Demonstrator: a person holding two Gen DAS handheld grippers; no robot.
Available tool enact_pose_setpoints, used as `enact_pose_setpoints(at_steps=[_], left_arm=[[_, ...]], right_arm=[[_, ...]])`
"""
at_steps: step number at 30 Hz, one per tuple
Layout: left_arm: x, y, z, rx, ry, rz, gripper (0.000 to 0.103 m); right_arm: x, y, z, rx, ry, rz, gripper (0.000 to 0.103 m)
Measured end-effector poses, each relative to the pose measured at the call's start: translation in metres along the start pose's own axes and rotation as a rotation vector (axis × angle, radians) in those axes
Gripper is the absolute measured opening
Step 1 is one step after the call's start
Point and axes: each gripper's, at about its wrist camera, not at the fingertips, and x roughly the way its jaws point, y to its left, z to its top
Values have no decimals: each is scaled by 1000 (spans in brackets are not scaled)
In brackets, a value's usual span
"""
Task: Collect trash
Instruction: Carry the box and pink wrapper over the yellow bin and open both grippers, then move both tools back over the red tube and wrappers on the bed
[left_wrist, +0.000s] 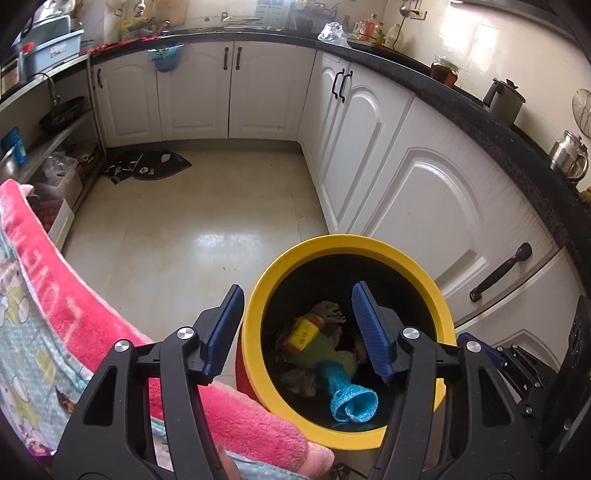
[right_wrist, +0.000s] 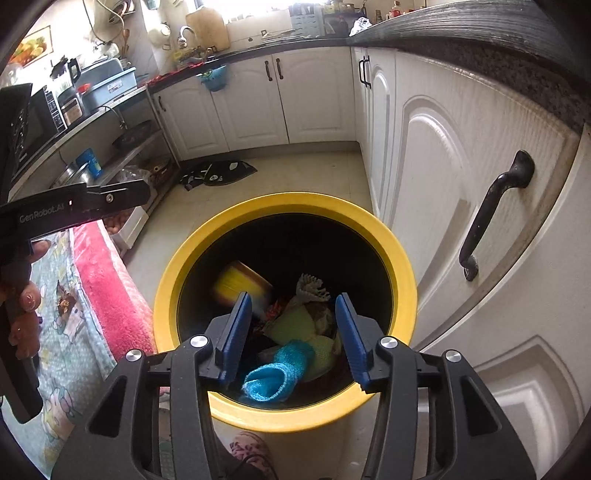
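Nearest in the left wrist view, the left gripper (left_wrist: 297, 314) has its blue fingers (left_wrist: 367, 328) spread apart with nothing pinched between them; one finger stands outside the yellow rim of the bin (left_wrist: 258, 295) and the other hangs over its dark opening. Nearest in the right wrist view, the right gripper (right_wrist: 293, 319) likewise stands with its fingers (right_wrist: 349, 332) parted and empty, both tips over the mouth of the bin (right_wrist: 177, 258). Just below and beyond the right fingers, inside the bin, lies the trash: a rolled blue cloth (right_wrist: 275, 373) closest to the tips, yellow-green sponges (right_wrist: 295, 325) behind it, a frayed pale scrap (right_wrist: 310, 288) further in, and a yellow can (right_wrist: 240, 284) beside the left-hand finger, blurred enough that it may be falling rather than resting. The left wrist view shows the same blue cloth (left_wrist: 349, 395) below the space between its fingers and a yellow-labelled can (left_wrist: 304, 332) deeper down. To the left of the fingers a pink towel (left_wrist: 74, 306) drapes over a patterned cloth (left_wrist: 22, 332). Beyond the bin the pale tiled floor (left_wrist: 192, 206) runs to a dark mat (left_wrist: 151, 166), with white cabinet doors (left_wrist: 436, 206) to the right and a black counter (left_wrist: 480, 110) above them.
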Motion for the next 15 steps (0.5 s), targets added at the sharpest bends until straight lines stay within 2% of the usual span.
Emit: enact_pose_setpoints(at_steps=[6,8,12,13,15], left_arm=[[-13,4,0,-16,-23,-1,64],[-20,8,-1,-31,-36,-3,74],[-37,15,-5,-39,-65,13,81],[-41,17,-5,-45,-72,16,91],[-52,23,-8,-56,-92,19,92]], right_arm=[[-9,0,3,6,-29,-6,57],[-14,1,4,8,-43,-7,59],[-24,5,7,2,-72,-12,64],[-27,8,8,0,-79,-13,66],[-34,10,10,-3,-101,-10,68]])
